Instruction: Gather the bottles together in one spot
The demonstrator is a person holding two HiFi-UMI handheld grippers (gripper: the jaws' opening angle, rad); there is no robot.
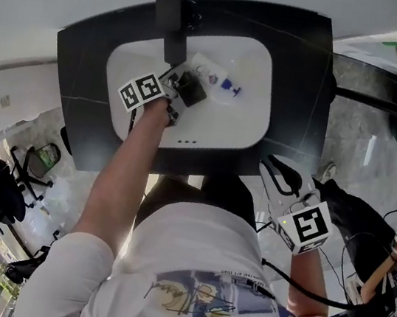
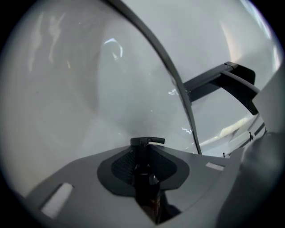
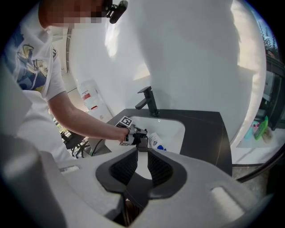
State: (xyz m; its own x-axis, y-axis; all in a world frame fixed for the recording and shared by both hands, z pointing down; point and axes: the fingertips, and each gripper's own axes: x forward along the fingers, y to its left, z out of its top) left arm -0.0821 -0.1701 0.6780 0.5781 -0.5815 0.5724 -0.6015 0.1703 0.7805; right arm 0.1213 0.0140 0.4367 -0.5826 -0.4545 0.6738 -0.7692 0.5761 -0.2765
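Object (image 2: 145,181), indistinct, in left tool (image 2: 147,150)

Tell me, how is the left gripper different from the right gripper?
The left gripper reaches out over the white sink; the right gripper is held back beside the person's white shirt. The left gripper's jaws are pressed on a dark thing, too unclear to name; the right gripper's jaws stand apart with nothing between them. Both carry a cube with square markers.
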